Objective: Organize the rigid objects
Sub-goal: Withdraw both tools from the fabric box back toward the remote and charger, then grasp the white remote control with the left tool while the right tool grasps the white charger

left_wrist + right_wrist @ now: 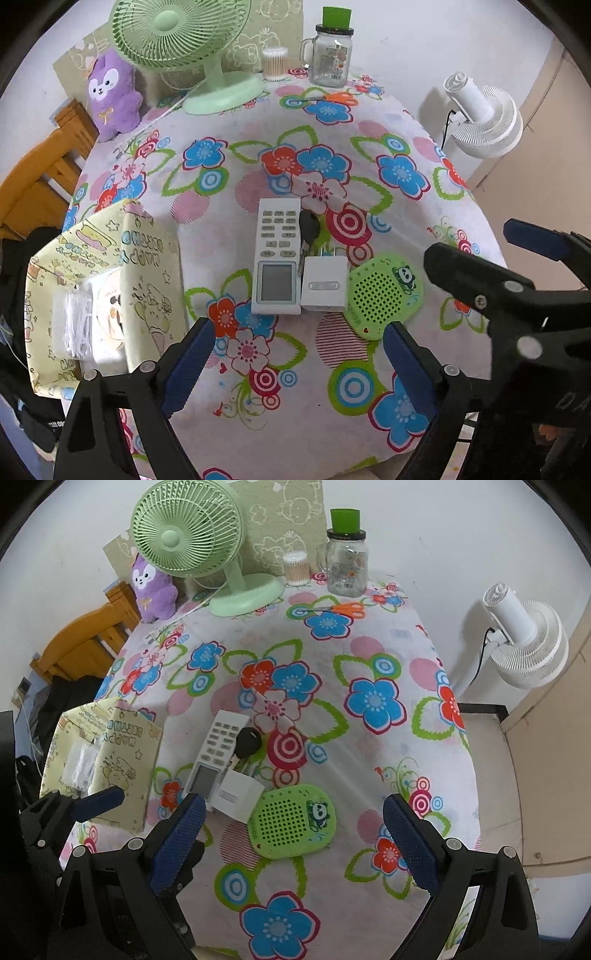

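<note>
A white remote control [276, 256] [216, 755], a black key [308, 227] [246, 744], a white charger plug [325, 282] [238, 794] and a green panda speaker [384, 291] [293, 821] lie side by side on the flowered tablecloth. My left gripper [299, 363] is open and empty, just in front of the remote and charger. My right gripper [295, 843] is open and empty, with the speaker between its fingers. The right gripper also shows in the left wrist view [495, 254]. A yellow patterned fabric box [99, 291] [103, 760] sits at the left.
A green desk fan [184, 48] [199, 542], a purple plush [112, 96], a cotton swab jar [275, 62], a glass mug jar [332, 55] and orange scissors [341, 609] stand at the table's far end. A white floor fan [524, 642] stands right of the table. A wooden chair [40, 173] is at the left.
</note>
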`<state>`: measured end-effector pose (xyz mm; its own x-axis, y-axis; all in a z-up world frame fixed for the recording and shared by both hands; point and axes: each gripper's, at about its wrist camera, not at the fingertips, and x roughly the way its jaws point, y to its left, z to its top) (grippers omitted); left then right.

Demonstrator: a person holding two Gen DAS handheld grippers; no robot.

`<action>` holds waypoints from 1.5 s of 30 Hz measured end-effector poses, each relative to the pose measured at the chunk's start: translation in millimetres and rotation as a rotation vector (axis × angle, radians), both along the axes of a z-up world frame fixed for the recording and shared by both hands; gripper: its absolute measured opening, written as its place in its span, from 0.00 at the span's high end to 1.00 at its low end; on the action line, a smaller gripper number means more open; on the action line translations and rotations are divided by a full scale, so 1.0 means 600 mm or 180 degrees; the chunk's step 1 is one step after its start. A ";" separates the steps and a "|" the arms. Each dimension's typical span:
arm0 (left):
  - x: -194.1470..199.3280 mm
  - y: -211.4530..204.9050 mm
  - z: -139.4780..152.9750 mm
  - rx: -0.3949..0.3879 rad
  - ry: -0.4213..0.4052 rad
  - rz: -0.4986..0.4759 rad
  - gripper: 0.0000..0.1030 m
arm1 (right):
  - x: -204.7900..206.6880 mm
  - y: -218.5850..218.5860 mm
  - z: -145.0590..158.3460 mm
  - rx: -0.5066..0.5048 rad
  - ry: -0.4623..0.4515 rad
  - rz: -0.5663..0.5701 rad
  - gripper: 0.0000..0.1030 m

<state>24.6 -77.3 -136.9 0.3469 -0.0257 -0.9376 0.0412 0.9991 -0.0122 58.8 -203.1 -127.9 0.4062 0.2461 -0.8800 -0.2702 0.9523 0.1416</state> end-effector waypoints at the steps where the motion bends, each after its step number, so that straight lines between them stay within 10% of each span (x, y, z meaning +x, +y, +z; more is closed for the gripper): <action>1: 0.000 0.000 -0.005 -0.0011 0.0022 0.0011 0.09 | 0.000 -0.002 -0.003 -0.0003 0.0001 0.0004 0.05; 25: 0.043 -0.010 -0.095 0.0031 0.0194 0.0234 0.15 | 0.037 -0.046 -0.103 -0.0199 0.0239 0.0091 0.05; 40: 0.073 -0.052 -0.100 0.0173 0.0144 0.0081 0.59 | 0.075 -0.048 -0.128 -0.0211 0.0350 0.0079 0.05; 45: 0.076 -0.050 -0.099 0.0129 0.0161 0.0026 0.60 | 0.084 -0.042 -0.130 -0.0247 0.0353 0.0099 0.05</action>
<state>70.4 -107.6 -196.1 0.2990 0.0152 -0.9541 0.0333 0.9991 0.0264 108.9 -228.1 -205.6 0.2987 0.1864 -0.9360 -0.2865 0.9530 0.0983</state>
